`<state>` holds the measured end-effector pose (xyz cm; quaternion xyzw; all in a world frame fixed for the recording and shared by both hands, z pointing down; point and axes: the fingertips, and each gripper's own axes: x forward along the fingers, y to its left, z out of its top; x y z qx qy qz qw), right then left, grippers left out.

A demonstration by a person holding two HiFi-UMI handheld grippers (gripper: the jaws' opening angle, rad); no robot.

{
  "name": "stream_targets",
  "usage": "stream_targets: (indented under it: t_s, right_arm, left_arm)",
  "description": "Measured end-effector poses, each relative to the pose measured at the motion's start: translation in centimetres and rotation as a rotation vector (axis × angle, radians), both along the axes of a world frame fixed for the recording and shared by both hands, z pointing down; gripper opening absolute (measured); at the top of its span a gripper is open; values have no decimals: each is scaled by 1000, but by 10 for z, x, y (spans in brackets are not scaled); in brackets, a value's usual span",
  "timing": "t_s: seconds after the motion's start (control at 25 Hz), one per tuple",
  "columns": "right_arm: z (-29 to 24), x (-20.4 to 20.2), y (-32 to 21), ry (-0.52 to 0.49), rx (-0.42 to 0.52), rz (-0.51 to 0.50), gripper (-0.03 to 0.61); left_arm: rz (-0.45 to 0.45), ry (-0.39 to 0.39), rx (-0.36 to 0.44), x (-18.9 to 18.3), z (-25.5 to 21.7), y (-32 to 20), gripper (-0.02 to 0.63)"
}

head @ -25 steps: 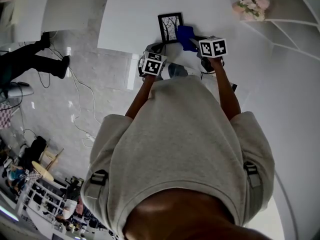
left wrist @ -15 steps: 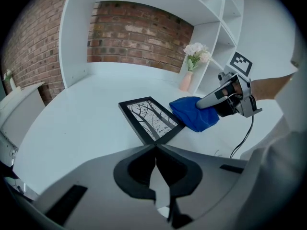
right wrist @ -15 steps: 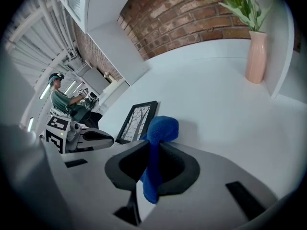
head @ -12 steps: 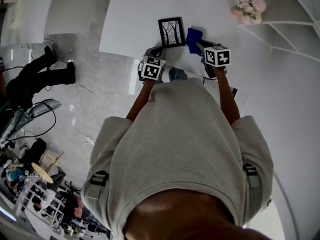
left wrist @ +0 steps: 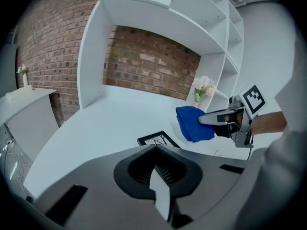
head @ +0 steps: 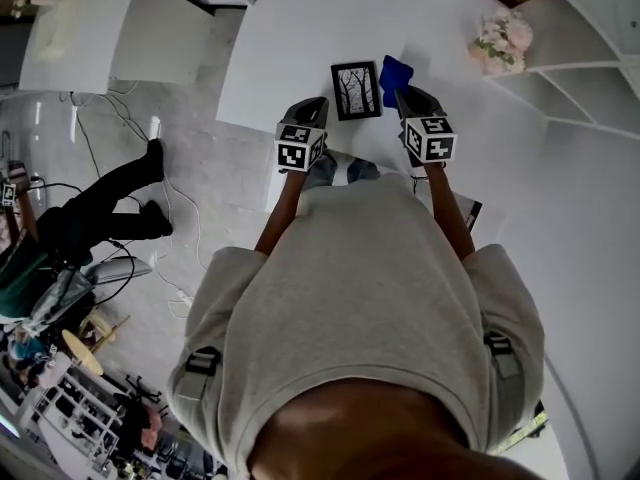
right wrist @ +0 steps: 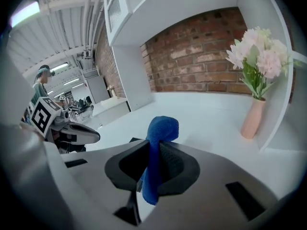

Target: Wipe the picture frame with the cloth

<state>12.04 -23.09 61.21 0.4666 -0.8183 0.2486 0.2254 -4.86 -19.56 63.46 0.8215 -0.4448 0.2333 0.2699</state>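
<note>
My right gripper (head: 404, 92) is clamped on a bunched royal-blue cloth (head: 395, 70). In the right gripper view the jaws of that gripper (right wrist: 152, 169) pinch the fabric (right wrist: 161, 127) between their dark ribbed pads, a rounded wad standing up above them and a tail hanging below. My left gripper (head: 316, 106) carries nothing: in the left gripper view its jaws (left wrist: 156, 174) are drawn together with only a thin pale sliver showing beneath where they meet. The small black rectangular picture frame with a bare-tree drawing (head: 356, 90) lies flat on the curved white table (head: 290, 38), between my two tools and just ahead of them. From the left gripper view the frame (left wrist: 156, 139) sits just past my closed jaws, and the cloth (left wrist: 193, 123) is held up off the tabletop beside the frame's right side, with white surface showing between the two, the right gripper (left wrist: 207, 120) reaching in behind it. Farther right on the table, near the white shelving (head: 560, 58), stands a slim pink vase of pale pink and white flowers (right wrist: 253, 114). A red brick wall (right wrist: 196, 56) backs the table.
</note>
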Motion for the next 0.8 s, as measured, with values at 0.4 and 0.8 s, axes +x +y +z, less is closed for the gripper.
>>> stream_targets:
  t_s: [0.4, 0.8]
  right_arm:
    - [-65, -25, -50, 7, 182, -12, 61]
    - [-128, -32, -82, 0, 339, 12, 61]
  left_arm:
    - [-121, 54, 166, -57, -75, -60, 15]
    - [-154, 69, 299, -88, -130, -98, 17]
